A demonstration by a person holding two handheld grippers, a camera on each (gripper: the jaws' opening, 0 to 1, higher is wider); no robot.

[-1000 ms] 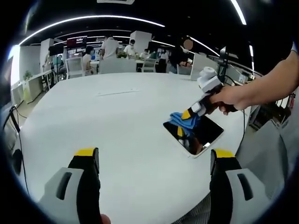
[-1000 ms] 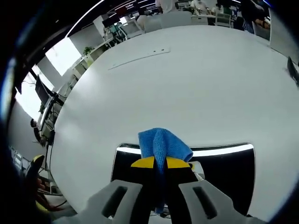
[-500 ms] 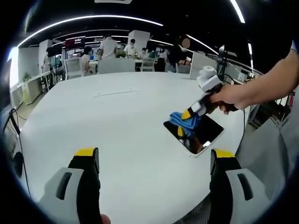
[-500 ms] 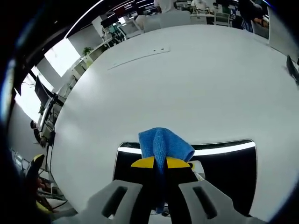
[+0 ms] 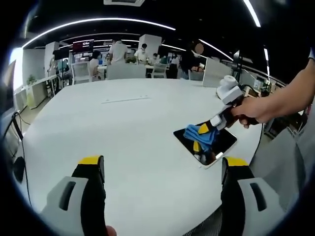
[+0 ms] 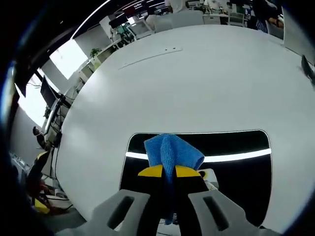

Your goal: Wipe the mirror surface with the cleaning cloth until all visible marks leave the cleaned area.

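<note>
Cloth (image 6: 172, 151) farther down mirror (image 6: 231, 147) (slightly)

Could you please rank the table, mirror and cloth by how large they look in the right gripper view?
1. Table, by far the largest.
2. Mirror, the dark panel lying on it.
3. Cloth, smallest, pinched in the right gripper; it sits nearest the camera, yet looks smaller than the mirror.

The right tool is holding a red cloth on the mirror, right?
Not quite: the cloth is blue, not red. The right gripper view shows it pinched in the right tool, resting on the mirror. The left gripper view shows the same.
</note>
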